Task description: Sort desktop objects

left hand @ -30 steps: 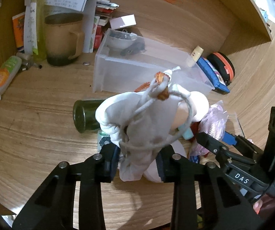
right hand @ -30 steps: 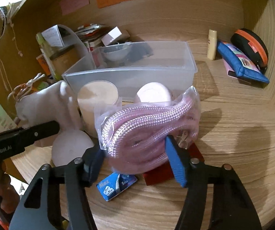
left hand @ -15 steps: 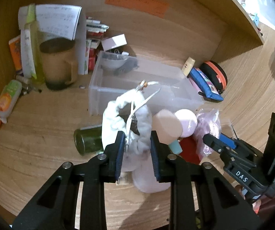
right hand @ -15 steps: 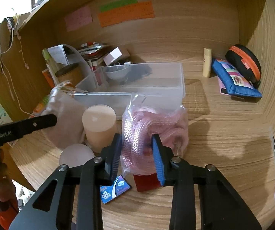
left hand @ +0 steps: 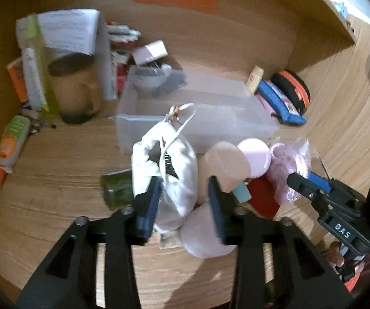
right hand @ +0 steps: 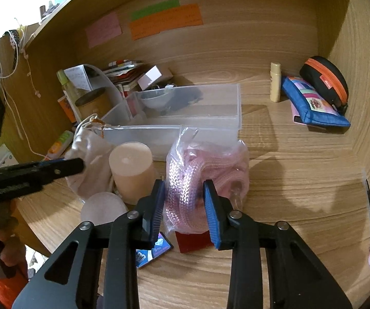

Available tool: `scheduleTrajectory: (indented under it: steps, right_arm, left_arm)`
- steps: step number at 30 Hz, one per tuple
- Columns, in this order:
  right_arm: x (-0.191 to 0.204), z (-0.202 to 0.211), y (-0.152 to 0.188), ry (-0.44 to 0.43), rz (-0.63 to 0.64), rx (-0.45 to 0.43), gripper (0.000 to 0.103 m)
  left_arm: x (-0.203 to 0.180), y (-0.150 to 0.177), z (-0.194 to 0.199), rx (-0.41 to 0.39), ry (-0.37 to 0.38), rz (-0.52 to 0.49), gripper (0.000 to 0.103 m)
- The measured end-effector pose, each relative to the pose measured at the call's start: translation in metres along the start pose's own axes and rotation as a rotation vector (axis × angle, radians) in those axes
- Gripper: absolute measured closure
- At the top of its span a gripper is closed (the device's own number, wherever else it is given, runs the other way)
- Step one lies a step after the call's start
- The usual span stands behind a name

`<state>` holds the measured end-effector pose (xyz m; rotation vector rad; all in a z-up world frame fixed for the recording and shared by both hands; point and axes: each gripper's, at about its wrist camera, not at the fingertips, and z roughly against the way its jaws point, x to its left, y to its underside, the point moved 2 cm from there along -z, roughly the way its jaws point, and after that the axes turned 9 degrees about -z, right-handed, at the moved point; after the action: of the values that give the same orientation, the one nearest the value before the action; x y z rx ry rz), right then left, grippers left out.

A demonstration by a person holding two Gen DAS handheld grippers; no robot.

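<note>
While the left gripper is opening around the white drawstring pouch and the right gripper is clamped on the bagged pink rope before the clear bin, the loosened pouch could be dropped onto the cluttered counter.

A white cloth drawstring pouch is seen between the opening jaws of the left tongs, touched only by the left pad. A clear plastic rectangular bin is set behind it on the wooden desk
</note>
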<state>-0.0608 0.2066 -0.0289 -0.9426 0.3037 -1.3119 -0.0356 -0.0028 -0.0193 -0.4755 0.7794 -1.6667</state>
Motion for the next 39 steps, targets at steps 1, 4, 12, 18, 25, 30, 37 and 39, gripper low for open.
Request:
scheduleTrajectory:
  steps: [1,4,12,18,25,30,37,39]
  right_arm:
    - [0.0,0.0,0.0,-0.003,-0.003,0.0,0.075]
    - [-0.003,0.002,0.0,-0.009,-0.014,-0.001,0.075]
    - [-0.002,0.006,-0.002,-0.048,-0.036,-0.004,0.075]
    - [-0.001,0.01,-0.002,-0.025,-0.013,-0.008,0.075]
    - [-0.017,-0.001,0.011,0.121,0.007,0.031,0.033]
    - [-0.035,-0.015,0.02,0.154,-0.048,0.093,0.016]
    - [-0.039,-0.043,0.023,0.09,-0.171,0.18,0.014]
    - [-0.031,-0.051,0.023,0.106,-0.161,0.177,0.013]
  left_arm:
    - [0.004,0.001,0.009,-0.024,-0.013,0.003,0.045]
    - [0.01,0.005,0.026,-0.065,-0.055,0.002,0.021]
    - [0.019,0.02,-0.003,0.034,-0.11,-0.03,0.013]
    - [0.02,0.023,-0.042,0.126,-0.022,0.0,0.013]
    - [0.025,0.023,-0.057,0.152,0.019,0.06,0.013]
    - [0.026,0.018,-0.058,0.135,0.031,0.101,0.013]
    - [0.016,0.006,-0.057,0.102,0.02,0.117,0.016]
    - [0.015,0.005,-0.059,0.101,0.012,0.11,0.017]
